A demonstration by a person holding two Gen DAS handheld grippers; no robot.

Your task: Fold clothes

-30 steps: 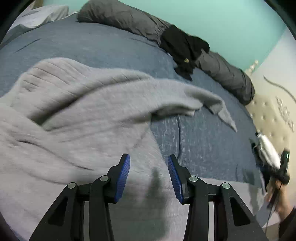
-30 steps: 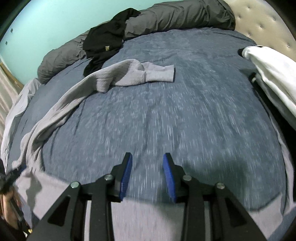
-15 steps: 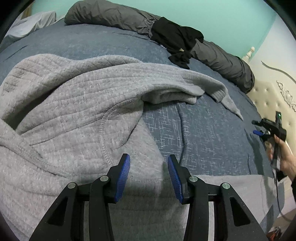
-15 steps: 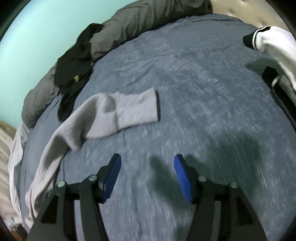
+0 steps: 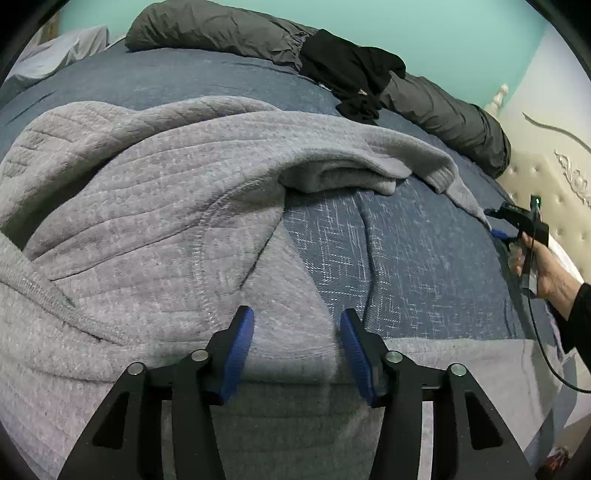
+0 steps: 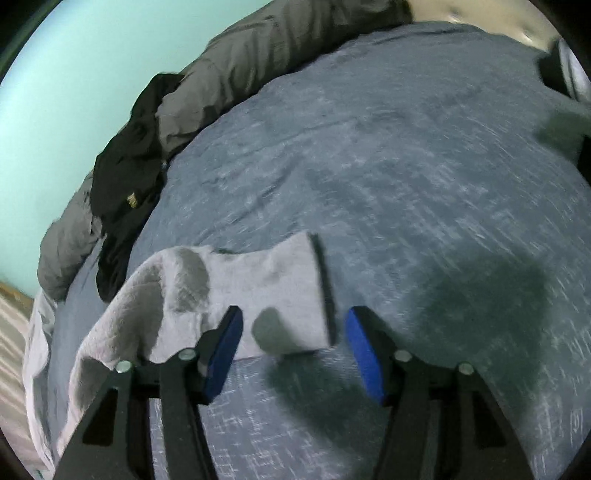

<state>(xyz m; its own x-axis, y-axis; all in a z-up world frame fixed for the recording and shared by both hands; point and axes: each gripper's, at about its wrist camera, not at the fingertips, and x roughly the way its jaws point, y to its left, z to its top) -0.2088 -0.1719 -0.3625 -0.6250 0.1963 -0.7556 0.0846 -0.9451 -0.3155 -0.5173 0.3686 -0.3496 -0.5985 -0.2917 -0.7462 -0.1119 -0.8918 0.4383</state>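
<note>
Grey hoodie is lying rumpled on the bed under the left gripper, whose parted jaws have just been widening; further off, its cuff is sitting between the right gripper pads, just narrowing yet unclenched

Blue woven bedspread covering the bed. Along its far edge, long dark grey rolled duvet. Behind that, plain turquoise wall. At right, cream tufted headboard with white carved trim.
</note>
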